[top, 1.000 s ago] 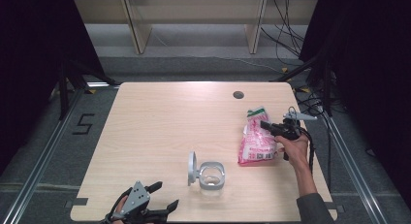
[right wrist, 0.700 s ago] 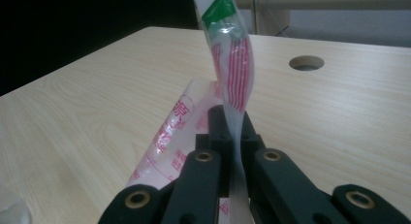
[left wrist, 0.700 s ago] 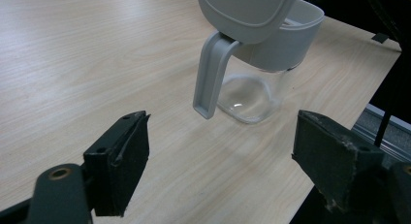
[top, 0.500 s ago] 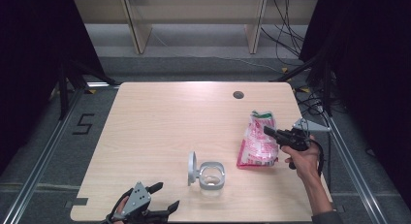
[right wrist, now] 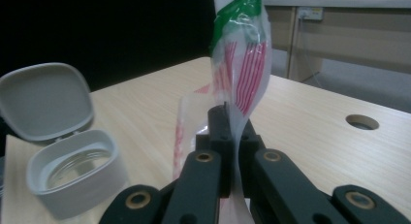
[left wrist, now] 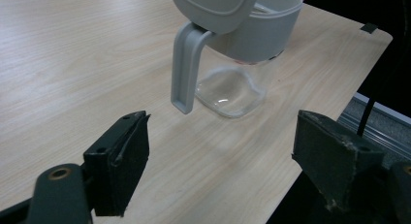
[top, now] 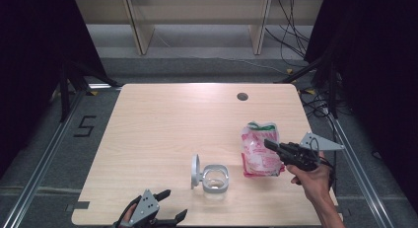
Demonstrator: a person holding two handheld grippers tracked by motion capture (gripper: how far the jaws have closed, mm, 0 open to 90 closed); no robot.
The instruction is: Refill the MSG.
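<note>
Pink-and-white pouch [right wrist: 242,73] with a green top band is pinched in the right tool [right wrist: 228,136], whose jaws are closed tight on the plastic film; in the right tool's own view the pouch stands up from the jaws, green end uppermost. From above, the right tool [top: 272,145] sits near the right edge of the bench [top: 167,124], with the pouch [top: 259,151] beneath and ahead of it, well short of the round hole [top: 242,96] near the far edge. Just left of the pouch stands a clear container [top: 214,178] with a grey collar, its grey lid [top: 195,170] hinged open and upright. At the near edge, left of the container, the left tool [top: 170,208] has its jaws spread wide with nothing between them, pointing toward the container [left wrist: 232,83].
</note>
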